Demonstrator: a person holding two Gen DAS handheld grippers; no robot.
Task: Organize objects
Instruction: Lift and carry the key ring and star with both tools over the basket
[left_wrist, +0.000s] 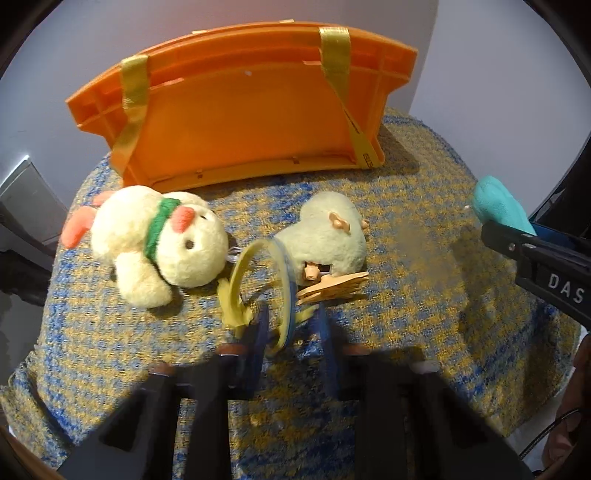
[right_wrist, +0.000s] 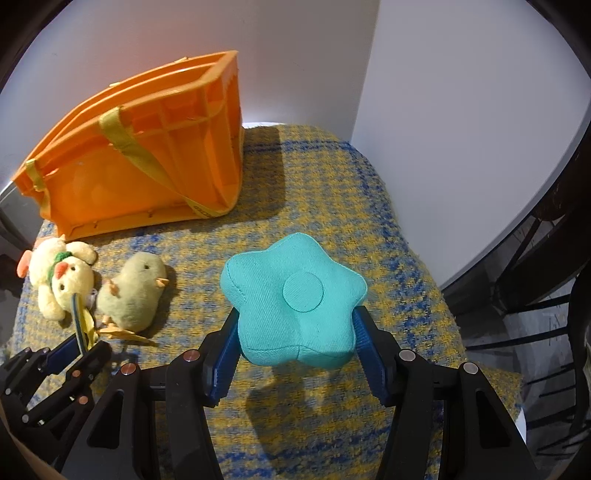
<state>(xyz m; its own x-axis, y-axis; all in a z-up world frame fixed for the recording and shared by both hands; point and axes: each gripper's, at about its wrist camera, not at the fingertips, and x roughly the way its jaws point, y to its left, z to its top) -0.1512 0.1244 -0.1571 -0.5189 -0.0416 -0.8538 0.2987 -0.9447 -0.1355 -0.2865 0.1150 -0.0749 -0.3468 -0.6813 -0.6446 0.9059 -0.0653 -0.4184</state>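
Plush toys wait before the orange basket (left_wrist: 236, 122): left gripper (left_wrist: 290, 328) clenched on a yellow-blue loop (left_wrist: 258, 291), right gripper (right_wrist: 295, 354) grasping the teal star cushion (right_wrist: 291, 299) for binning.

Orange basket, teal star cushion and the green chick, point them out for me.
Orange basket (left_wrist: 240, 122): left wrist view, front wall.
Star cushion (right_wrist: 295, 314): right wrist view, lower front face.
Chick (right_wrist: 133, 291): right wrist view, body.

2 plush chicks (right_wrist: 131, 291), 1 star cushion (right_wrist: 295, 299), 1 crate (right_wrist: 110, 192)
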